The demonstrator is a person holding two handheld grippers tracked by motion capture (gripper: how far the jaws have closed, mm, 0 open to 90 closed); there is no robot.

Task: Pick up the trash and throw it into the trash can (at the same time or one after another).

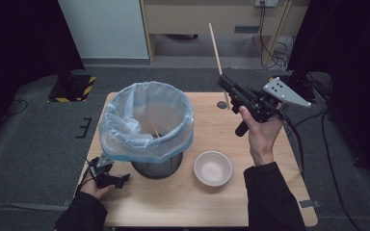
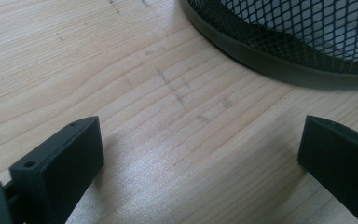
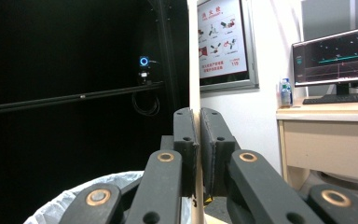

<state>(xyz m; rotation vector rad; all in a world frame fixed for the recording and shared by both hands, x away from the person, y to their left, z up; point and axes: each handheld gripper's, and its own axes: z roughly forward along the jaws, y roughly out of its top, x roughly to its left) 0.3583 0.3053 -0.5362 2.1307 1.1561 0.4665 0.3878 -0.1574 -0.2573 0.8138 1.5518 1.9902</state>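
- Chopstick (image 1: 217, 55) is held upright with a slight tilt above the far right part of the table; its lower end is hidden behind the right gripper (image 1: 227, 86), and in the right gripper view the stick (image 3: 194, 70) runs out of the top edge, cut off.
- Second thin stick (image 1: 155, 129) lies inside the bin, partly hidden by the crumpled liner and hard to make out.
- Wire-mesh waste bin (image 1: 157, 168) is black, round, with a solid base ring (image 2: 279, 65); a pale blue, translucent plastic liner (image 1: 120, 139) is folded over its rim.
- Small round bowl (image 1: 213, 168) is pale and smooth, standing on the light wooden table (image 1: 212, 202) just right of the bin.
- Right gripper is raised off the table in the person's right hand (image 1: 261, 132), palm toward the camera, jaws pointing up and away, pressed together on the wooden chopstick.
- Left gripper (image 1: 123, 179) rests low at the table's near left corner beside the bin's base, its black jaws spread wide with bare wood grain between them.
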